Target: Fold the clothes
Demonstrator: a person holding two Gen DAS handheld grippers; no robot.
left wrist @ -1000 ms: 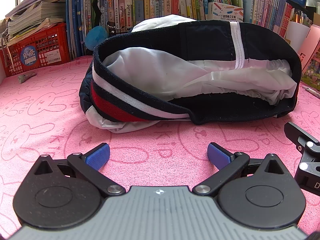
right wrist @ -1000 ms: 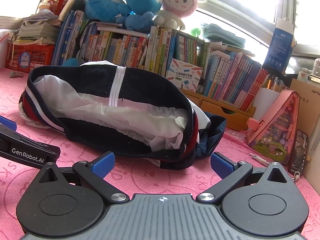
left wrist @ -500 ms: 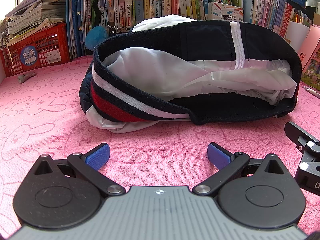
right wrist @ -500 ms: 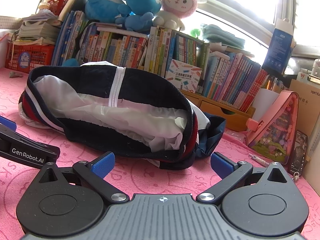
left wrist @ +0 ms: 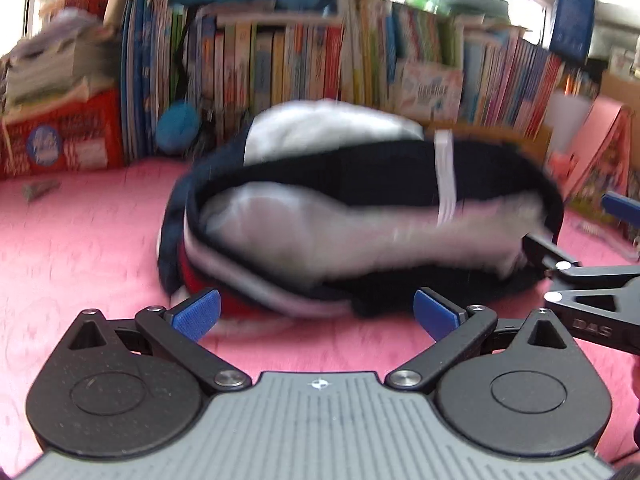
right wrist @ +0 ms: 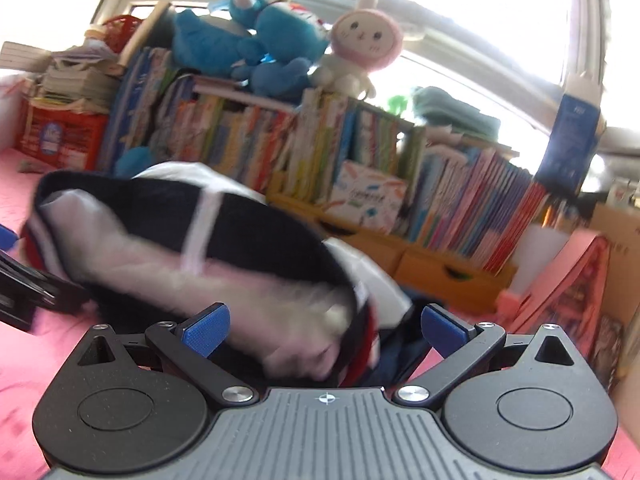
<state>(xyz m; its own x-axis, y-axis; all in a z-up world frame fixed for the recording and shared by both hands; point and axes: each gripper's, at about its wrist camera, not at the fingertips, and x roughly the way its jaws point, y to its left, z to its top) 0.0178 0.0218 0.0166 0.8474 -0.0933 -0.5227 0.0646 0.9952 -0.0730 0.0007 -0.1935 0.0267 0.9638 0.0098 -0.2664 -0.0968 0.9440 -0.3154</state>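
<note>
A crumpled navy garment [left wrist: 360,216] with white lining and a red and white striped hem lies bunched on the pink blanket [left wrist: 80,248]. Both views are blurred by motion. My left gripper [left wrist: 316,314] is open, its blue pads wide apart just in front of the garment's near striped edge. My right gripper [right wrist: 324,330] is open too, and the garment [right wrist: 224,256] reaches between its blue pads at the right end of the bundle. In the left wrist view the right gripper's black fingers [left wrist: 576,276] show against the garment's right end.
A long row of books [right wrist: 320,152] on a low wooden shelf stands behind the garment, with plush toys [right wrist: 280,36] on top. A red basket [left wrist: 60,140] holding papers sits at the back left. A pink house-shaped case [right wrist: 576,292] leans at the right.
Both grippers have moved forward towards the garment and tilted up. The right gripper's pads now stand on either side of the garment's right end. Both remain open.
</note>
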